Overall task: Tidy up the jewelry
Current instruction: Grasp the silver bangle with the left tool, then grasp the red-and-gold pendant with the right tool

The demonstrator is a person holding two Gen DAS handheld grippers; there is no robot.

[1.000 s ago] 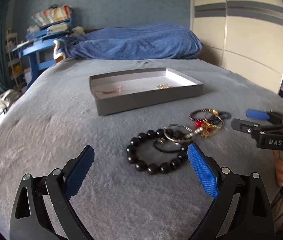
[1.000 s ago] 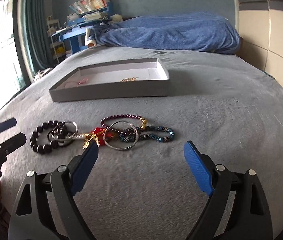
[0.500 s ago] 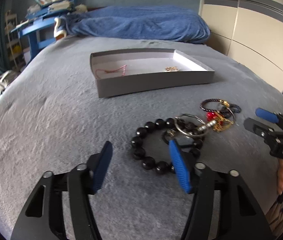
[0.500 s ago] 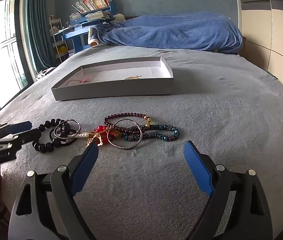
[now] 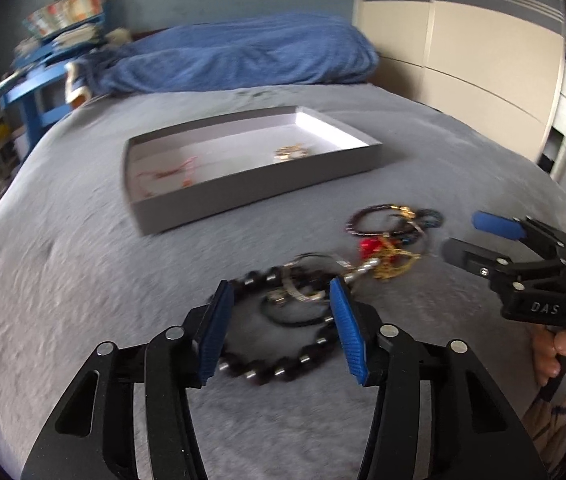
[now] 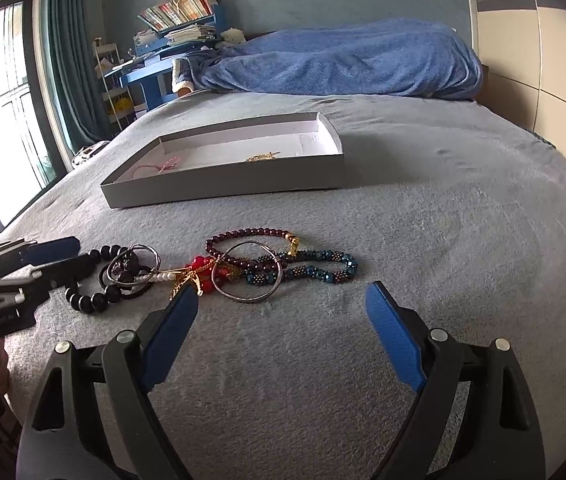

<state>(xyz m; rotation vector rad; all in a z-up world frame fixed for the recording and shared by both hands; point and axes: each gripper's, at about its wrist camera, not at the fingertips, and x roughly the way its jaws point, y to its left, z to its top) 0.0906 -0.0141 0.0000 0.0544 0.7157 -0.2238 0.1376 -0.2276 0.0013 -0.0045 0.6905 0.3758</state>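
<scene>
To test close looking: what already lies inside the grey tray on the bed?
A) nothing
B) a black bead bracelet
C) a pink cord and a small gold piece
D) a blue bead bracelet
C: the grey tray holds a pink cord and a small gold piece.

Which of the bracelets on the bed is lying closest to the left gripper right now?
The black bead bracelet, with the largest beads, at the near end of the pile. The left gripper sits over it; the dark red and blue-beaded bracelets lie farther along.

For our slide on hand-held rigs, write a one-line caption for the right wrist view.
Open right hand-held gripper faces tangled bracelets on a grey bed, grey tray behind.
</scene>
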